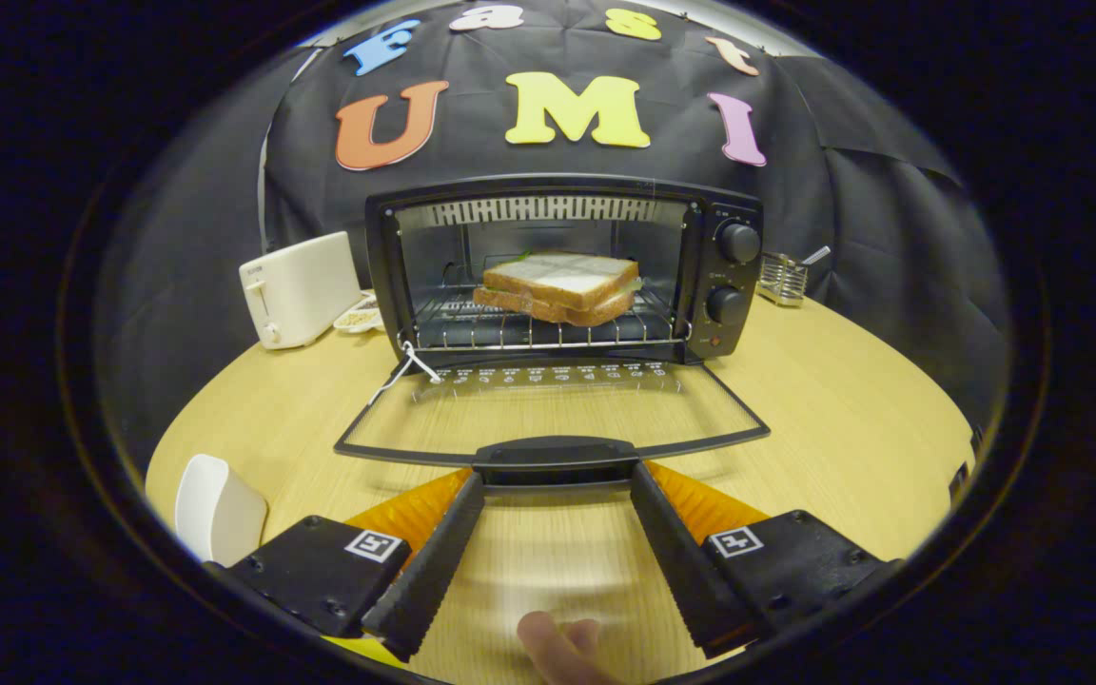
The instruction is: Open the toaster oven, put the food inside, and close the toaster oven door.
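tongs (556, 480) spread beneath door handle (556, 455), contact unclear (sandwich (559, 285) inside)

1. A white pop-up toaster (299, 288) stands on my light wooden surface (852, 419), toward the back on one side.
2. Just beside it I see a small white dish (356, 319) with something pale in it; I cannot tell what.
3. On the opposite side, at the back, sits a wire holder (782, 278) with a utensil handle sticking out.
4. A white rounded object (218, 510) rests on the near part of the surface.
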Motion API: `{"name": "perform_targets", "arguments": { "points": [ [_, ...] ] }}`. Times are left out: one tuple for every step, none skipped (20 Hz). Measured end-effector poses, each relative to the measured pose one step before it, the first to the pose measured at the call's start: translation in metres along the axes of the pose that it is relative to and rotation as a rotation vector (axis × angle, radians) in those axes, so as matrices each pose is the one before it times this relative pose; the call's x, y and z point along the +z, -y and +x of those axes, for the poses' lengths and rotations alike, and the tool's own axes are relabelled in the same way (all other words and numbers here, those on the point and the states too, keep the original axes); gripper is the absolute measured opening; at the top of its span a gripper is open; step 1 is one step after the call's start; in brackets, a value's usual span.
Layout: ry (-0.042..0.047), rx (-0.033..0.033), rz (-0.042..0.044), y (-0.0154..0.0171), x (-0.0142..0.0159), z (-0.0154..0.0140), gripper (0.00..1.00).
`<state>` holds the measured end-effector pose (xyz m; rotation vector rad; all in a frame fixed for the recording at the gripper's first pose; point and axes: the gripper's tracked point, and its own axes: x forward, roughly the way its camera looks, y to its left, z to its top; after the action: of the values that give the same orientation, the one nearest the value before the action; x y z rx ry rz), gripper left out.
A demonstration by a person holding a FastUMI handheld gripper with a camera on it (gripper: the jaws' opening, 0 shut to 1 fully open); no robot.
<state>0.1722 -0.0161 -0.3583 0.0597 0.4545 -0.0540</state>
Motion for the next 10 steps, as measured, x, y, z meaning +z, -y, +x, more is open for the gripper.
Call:
{"name": "perform_targets", "arguments": {
  "points": [
    [0.00585, 0.00037, -0.00106, -0.00037, 0.00107, -0.00092, 1.00],
    [0.01183, 0.00051, 0.00197, 0.00043, 0.00140, -0.00133, 1.00],
    [0.00633, -0.00030, 0.00079, -0.00031, 0.00070, -0.00053, 1.00],
    [0.00628, -0.00020, -0.00667, 0.00019, 0.00002, -0.00055, 1.00],
    [-0.00001, 0.00059, 0.00005, 0.00045, 0.00092, -0.00054, 1.00],
    [0.00531, -0.00012, -0.00589, -0.00073, 0.00118, -0.00104, 1.00],
    [0.00579, 0.00062, -0.00525, 0.00027, 0.00246, -0.00197, 1.00],
    [0.00967, 0.00125, 0.00237, -0.00016, 0.00246, -0.00206, 1.00],
    [0.00772, 0.00087, 0.00315, -0.00043, 0.00351, -0.00254, 1.00],
    [0.00975, -0.00194, -0.00196, 0.00016, 0.00376, -0.00298, 1.00]
  ]
}}
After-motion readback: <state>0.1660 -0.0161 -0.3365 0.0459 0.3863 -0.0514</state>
